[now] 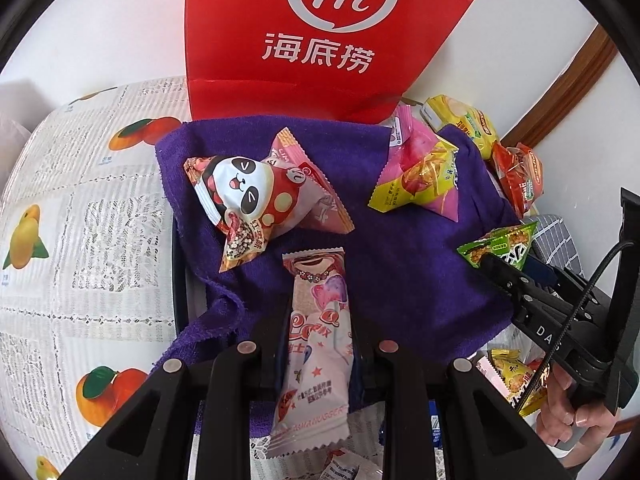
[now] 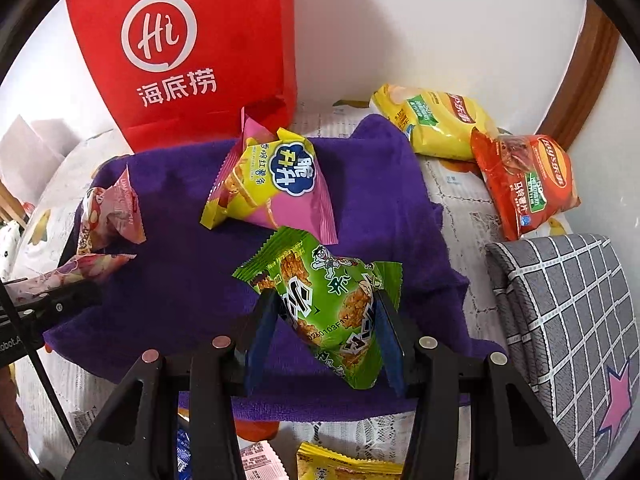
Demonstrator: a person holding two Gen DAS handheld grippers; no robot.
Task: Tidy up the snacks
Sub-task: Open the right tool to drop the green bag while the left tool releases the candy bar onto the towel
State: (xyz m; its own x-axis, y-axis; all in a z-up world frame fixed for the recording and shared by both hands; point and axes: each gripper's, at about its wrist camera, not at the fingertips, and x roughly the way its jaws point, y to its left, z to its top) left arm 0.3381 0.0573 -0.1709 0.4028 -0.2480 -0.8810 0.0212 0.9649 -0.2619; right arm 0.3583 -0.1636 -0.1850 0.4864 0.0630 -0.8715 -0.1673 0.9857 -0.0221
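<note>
Gripping one packet each, both claws hang over the purple towel (image 2: 192, 248), the landmark here. Left claw (image 1: 320, 320) is clamped on a long, flat pale-pink bar packet (image 1: 316, 344), glossy film with crimped ends, its far end reaching over the towel's near edge. Right claw (image 2: 326, 312) pinches a puffy green packet (image 2: 332, 304) between blue pads, above the towel's near right part.

Progress, as a judgement: early to middle. Only a few packets lie on the towel, two are in transit, several sit off it.

On the towel, left of centre: a pillow-shaped panda packet (image 1: 244, 196), red and white, resting on a pink wrapper. Towards the towel's far right: a yellow-green packet (image 2: 260, 184) lying over a pink triangular one, both crinkled foil with zigzag seams.

Off the towel's far right corner: a yellow crisp bag (image 2: 432, 124) and a red crisp bag (image 2: 524, 184), plump, shiny, side by side and touching. Right of the towel: a folded grey checked cloth (image 2: 560, 312). Near side, below the towel's edge: more small packets, partly hidden.

Behind the towel's far edge stands a red paper bag (image 1: 304, 40), stiff, matte, white logo. The counter (image 1: 60, 240) wears a lacy white cover printed with fruit. Towel is thick, nappy terry, rumpled at the edges.
</note>
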